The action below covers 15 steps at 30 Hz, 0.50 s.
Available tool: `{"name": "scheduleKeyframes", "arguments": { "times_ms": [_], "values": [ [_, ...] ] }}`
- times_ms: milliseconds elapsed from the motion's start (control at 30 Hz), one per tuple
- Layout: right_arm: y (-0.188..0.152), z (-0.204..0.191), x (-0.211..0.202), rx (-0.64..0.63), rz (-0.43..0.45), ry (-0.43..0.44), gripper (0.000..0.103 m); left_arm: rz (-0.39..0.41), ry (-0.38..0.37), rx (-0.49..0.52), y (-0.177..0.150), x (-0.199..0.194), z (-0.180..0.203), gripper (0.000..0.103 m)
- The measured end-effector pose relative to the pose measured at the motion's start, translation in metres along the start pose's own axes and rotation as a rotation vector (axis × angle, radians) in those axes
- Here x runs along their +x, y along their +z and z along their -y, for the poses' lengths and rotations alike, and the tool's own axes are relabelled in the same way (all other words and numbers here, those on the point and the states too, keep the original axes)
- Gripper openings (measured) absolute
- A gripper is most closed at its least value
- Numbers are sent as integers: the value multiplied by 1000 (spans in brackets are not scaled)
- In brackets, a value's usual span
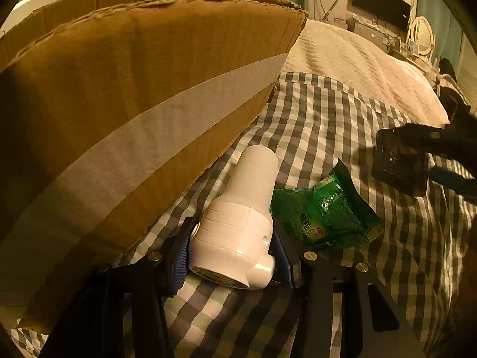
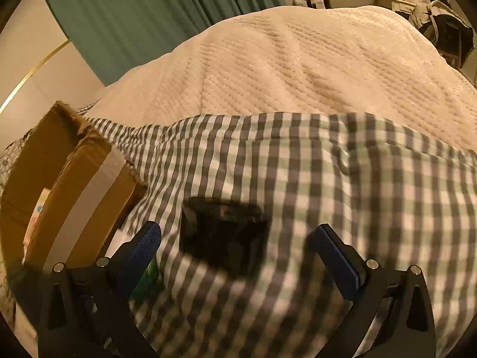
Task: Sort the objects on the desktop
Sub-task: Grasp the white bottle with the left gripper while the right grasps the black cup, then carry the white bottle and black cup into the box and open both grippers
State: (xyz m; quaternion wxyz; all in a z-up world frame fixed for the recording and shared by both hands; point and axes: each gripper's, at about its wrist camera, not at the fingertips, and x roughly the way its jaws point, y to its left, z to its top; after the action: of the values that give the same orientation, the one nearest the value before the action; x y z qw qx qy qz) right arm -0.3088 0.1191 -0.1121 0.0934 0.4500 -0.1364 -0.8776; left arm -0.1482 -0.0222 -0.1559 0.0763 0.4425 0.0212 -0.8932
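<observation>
My left gripper (image 1: 231, 247) is shut on a white plastic device (image 1: 238, 223) with a rounded nozzle, lying on the checked cloth (image 1: 342, 113) beside the cardboard box (image 1: 119, 104). A green foil packet (image 1: 325, 208) lies just right of it. A dark glossy square object (image 1: 399, 161) sits further right, with my right gripper reaching over it. In the right wrist view my right gripper (image 2: 238, 238) is open, its blue pads either side of the dark object (image 2: 223, 232), which lies on the cloth (image 2: 357, 179) a little ahead.
The open cardboard box (image 2: 68, 185) stands at the left with a flat packet (image 2: 37, 217) inside. A cream quilted blanket (image 2: 298, 59) covers the bed beyond the cloth. Green curtains (image 2: 134, 15), a wall screen (image 1: 381, 3) and cluttered furniture are far behind.
</observation>
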Motion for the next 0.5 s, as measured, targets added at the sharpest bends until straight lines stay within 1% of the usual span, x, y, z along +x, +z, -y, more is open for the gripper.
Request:
{"name": "scheduleKeyframes", "arguments": {
  "times_ms": [67,133,167,200,233,267,300,333,400,500],
  "values": [
    [0,-5,12,-30,-23,-36,103,1,-1,0,0,-3,-5,50],
    [-4,-11,20,-63,-26,-69,103,1,-3,-1,0,-3,-8,50],
    [-6,-14,22,-91,-31,-88,100,1,-3,0,-1,-3,-8,50],
    [-8,-17,22,-120,-34,-108,94,1,-5,-2,1,-4,-9,50],
    [-11,-21,20,-158,-35,-145,73,2,-10,-3,1,-5,-10,50],
    [-15,-25,16,-191,-27,-191,47,2,-18,-3,-1,-6,-11,50],
    [-19,-27,13,-214,-23,-219,36,1,-30,-6,0,-6,-10,50],
    [-23,-27,8,-227,-27,-221,27,2,-43,-12,-1,-8,-9,50],
    [-30,-20,-4,-209,-56,-181,27,2,-74,-29,-4,-17,-14,50],
    [-37,-6,-28,-150,-70,-176,27,-3,-104,-55,-6,-32,-18,50]
  ]
}}
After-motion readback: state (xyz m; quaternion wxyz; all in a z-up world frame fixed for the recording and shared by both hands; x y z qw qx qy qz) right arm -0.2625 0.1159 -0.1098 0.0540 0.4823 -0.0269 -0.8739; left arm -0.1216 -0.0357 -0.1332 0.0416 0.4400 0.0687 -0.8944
